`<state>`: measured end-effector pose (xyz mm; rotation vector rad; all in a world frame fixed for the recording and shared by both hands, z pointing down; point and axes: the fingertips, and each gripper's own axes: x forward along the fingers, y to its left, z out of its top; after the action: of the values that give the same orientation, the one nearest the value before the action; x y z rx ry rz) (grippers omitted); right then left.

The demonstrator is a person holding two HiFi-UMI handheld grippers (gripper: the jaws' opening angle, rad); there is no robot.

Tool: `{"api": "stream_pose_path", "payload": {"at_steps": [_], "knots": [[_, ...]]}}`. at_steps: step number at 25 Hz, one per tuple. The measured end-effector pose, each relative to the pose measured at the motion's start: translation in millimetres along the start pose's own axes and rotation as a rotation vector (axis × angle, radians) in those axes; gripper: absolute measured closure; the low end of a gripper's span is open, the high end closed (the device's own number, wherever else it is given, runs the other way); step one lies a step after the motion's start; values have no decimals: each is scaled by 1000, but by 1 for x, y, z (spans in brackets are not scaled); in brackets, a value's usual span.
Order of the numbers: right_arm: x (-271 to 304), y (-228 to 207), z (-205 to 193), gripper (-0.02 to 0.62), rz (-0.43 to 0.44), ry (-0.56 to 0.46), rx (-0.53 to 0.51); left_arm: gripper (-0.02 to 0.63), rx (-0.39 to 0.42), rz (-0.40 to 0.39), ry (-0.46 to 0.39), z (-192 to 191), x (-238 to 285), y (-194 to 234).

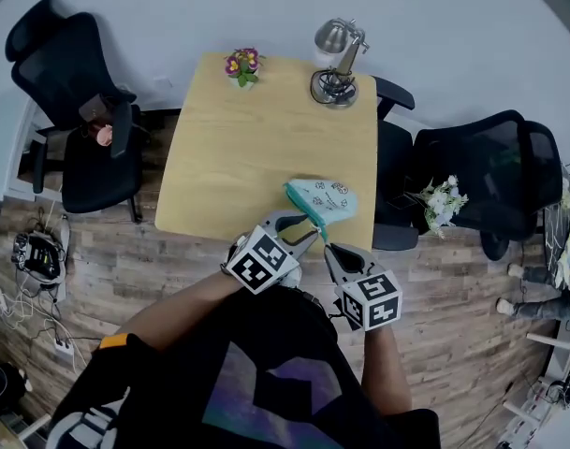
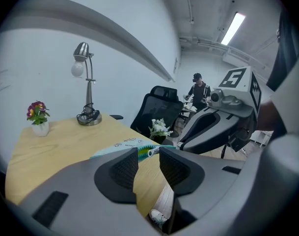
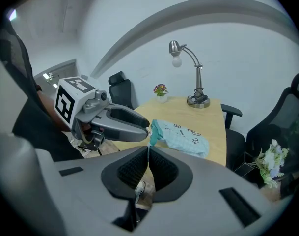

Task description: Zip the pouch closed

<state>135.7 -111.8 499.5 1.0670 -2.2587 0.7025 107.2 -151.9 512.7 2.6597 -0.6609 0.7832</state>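
A teal pouch (image 1: 327, 199) with small printed figures lies at the front right of the wooden table (image 1: 247, 157), its near corner lifted off the edge. My left gripper (image 1: 311, 232) is open; the pouch's zip end with its metal pull (image 2: 151, 152) shows just past the fingertips, untouched by the pads. My right gripper (image 1: 328, 248) is right beside it and is shut on a thin strip that runs up from its pads (image 3: 139, 166) to the pouch's near corner (image 3: 152, 130). The rest of the pouch (image 3: 183, 136) rests flat on the table.
A silver desk lamp (image 1: 336, 64) and a small flower pot (image 1: 242, 65) stand at the table's far edge. Black office chairs (image 1: 88, 129) (image 1: 490, 176) flank the table, with white flowers (image 1: 441, 199) by the right one. A person (image 2: 197, 90) stands in the background.
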Motion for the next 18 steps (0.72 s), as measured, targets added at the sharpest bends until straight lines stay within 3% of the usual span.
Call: {"api": "stream_pose_path", "payload": {"at_steps": [7, 12, 18], "knots": [[-3, -1, 1, 568, -6, -8, -1, 497, 0, -65, -22, 5, 2, -12], [-3, -2, 0, 568, -5, -12, 3, 569, 3, -42, -29, 7, -2, -9], [-2, -2, 5, 568, -9, -28, 10, 592, 50, -36, -28, 10, -7, -11]]}}
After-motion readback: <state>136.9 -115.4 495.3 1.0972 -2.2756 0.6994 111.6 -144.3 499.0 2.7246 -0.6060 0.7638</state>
